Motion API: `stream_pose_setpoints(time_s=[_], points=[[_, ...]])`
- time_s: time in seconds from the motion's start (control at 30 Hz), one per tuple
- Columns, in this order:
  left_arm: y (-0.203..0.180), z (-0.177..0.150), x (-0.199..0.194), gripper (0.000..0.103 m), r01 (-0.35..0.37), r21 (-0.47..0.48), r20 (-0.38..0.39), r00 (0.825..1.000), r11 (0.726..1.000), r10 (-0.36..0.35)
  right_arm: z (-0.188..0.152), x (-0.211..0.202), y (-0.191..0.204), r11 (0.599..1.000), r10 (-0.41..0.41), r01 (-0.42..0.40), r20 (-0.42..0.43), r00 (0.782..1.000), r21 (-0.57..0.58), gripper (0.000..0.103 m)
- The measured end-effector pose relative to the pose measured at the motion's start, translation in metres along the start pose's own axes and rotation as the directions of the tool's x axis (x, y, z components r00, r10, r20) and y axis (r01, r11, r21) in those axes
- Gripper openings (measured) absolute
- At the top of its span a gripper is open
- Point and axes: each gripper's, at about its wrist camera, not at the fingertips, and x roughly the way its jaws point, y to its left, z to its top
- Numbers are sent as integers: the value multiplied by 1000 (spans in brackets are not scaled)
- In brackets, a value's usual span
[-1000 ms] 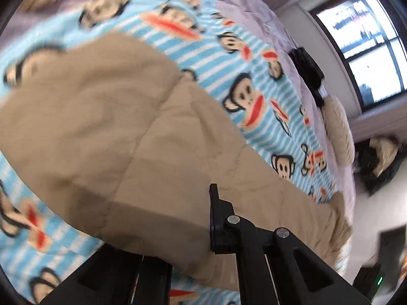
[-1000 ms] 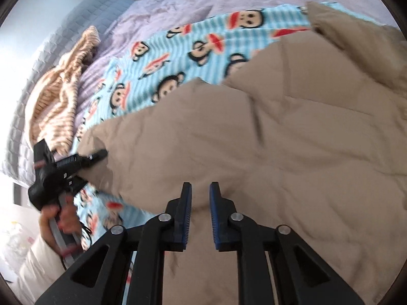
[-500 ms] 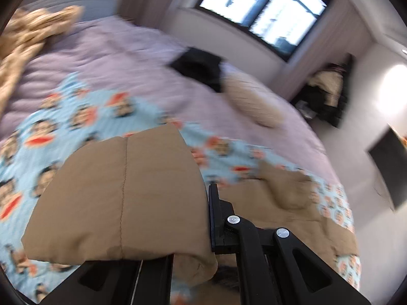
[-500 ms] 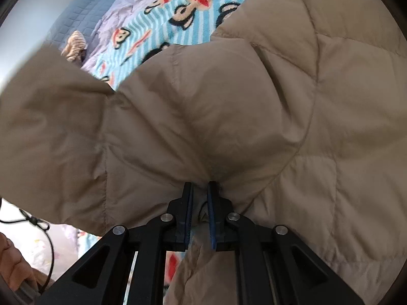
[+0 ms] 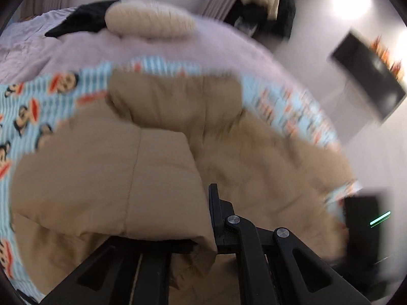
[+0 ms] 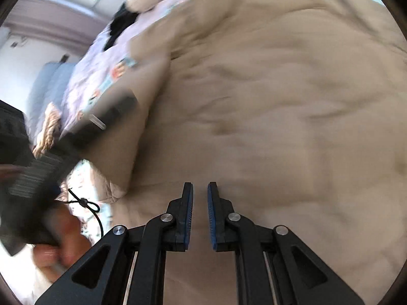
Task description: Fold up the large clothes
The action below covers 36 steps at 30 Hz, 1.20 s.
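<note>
Jaws of the left gripper (image 5: 203, 218) are clamped on a fold of the tan quilted coat (image 5: 229, 132), lifted over the rest of it. Those of the right gripper (image 6: 199, 203) stand slightly apart above the coat, gripping nothing. It lies on the monkey-print blanket (image 5: 38, 101), on the bed (image 5: 101, 48).

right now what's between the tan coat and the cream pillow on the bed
In the left wrist view, a band of the blue monkey-print blanket and then bare lilac bedspread lie between the tan coat and the cream pillow.
</note>
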Motion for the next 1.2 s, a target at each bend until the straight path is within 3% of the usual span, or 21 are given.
stream_pose_setpoints(time_s=[0.1,0.17,0.2,0.23,0.27,0.3,0.43,0.47,0.53,0.57,0.6,0.7,0.73,0.87,0.93,1.0,1.07,1.1,1.13,1.2], points=[[-13,-32,38,8,-150,86,-85,984,985,157,-3,-14,-22,999,-27,27,17,999,33,14],[-22,-46,39,13,-207,148,-64,974,967,219,-2,-19,-28,999,-31,30,21,999,37,14],[-28,-48,35,27,-209,171,-60,973,963,222,0,-19,-30,999,-26,26,19,999,37,14],[-31,-49,31,56,-198,176,-66,975,964,212,2,-17,-29,999,-23,22,15,1000,35,14],[-36,-50,23,69,-177,174,-67,979,969,191,5,-20,-33,999,-24,23,14,1000,31,14],[-39,-50,15,77,-172,175,-50,982,970,183,9,-21,-32,999,-31,30,14,999,20,14],[-36,-49,-38,77,-194,181,24,981,964,193,11,-29,-17,995,-74,76,30,997,-70,15],[-27,-49,-51,77,-202,160,44,979,966,197,12,-30,-6,989,-87,91,40,995,-113,25],[8,-46,-74,77,-229,100,68,972,968,223,8,-37,11,969,-108,122,77,991,-216,78],[25,-46,-86,77,-260,51,77,964,964,255,6,-39,23,955,-106,129,101,989,-268,84],[42,-48,-95,77,-289,5,81,954,957,288,4,-39,38,936,-97,132,122,988,-327,85],[107,-47,-108,77,-366,-154,46,925,918,377,-11,-19,99,797,-149,214,160,976,-564,85],[125,-49,-109,77,-363,-207,33,926,909,377,-17,-7,116,741,-176,250,179,968,-623,85],[202,-59,-101,77,-188,-462,-12,979,867,205,-37,39,159,525,-269,378,273,924,-763,85],[224,-60,-89,77,-77,-551,-2,996,831,91,-33,54,167,485,-296,430,320,900,-761,84],[241,-61,-72,77,41,-626,25,999,778,-33,-22,57,168,506,-312,472,357,881,-722,81],[247,-62,-61,77,69,-672,43,998,737,-55,-9,54,163,547,-322,500,383,866,-671,46],[245,-60,-60,72,66,-675,52,998,734,-43,-2,47,157,582,-316,493,379,870,-646,7],[240,-58,-63,51,58,-660,65,998,749,-20,8,37,143,650,-299,467,363,882,-599,6],[227,-47,-66,31,29,-597,55,998,802,5,22,19,121,764,-246,397,340,908,-508,6]])
